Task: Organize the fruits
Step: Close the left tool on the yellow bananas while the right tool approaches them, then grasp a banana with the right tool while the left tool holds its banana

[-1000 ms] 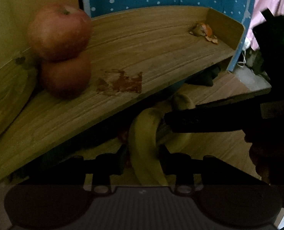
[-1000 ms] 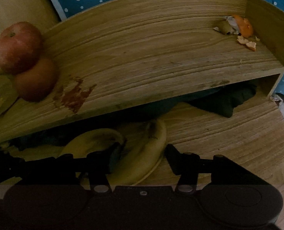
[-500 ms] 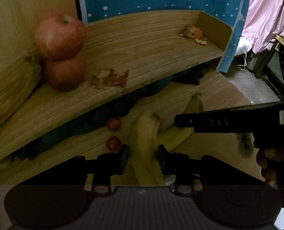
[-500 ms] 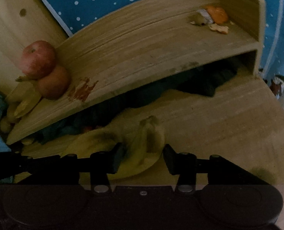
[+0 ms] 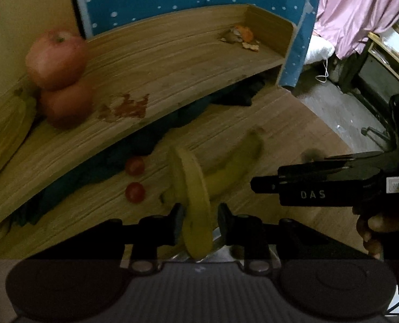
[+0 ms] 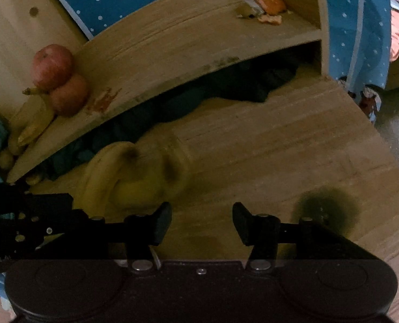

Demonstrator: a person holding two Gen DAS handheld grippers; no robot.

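Now the right tool [image 6: 201, 222] has let go: its jaws gape empty, drawn back from the curved yellow bananas [image 5: 199, 188] it pinched half a second ago. The left tool [image 5: 199, 222] alone clamps them, just over the pale wooden worktop [image 5: 280, 123], so carrying falls to it. The right tool's side reads "DAS".

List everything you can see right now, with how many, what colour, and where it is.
Apples: two, red, stacked at the shelf's left end.
Bananas: a joined yellow pair, one between the left gripper's fingers.
More bananas: yellow, left of the apples; count unclear.
Small round fruits: two, red, on the desk below the shelf.
Peel scraps: orange, shelf's right end.
Shelf: one, wooden.
Dark cloth: under the shelf.
Left gripper: black, shut on a banana.
Right gripper: black, open, empty.
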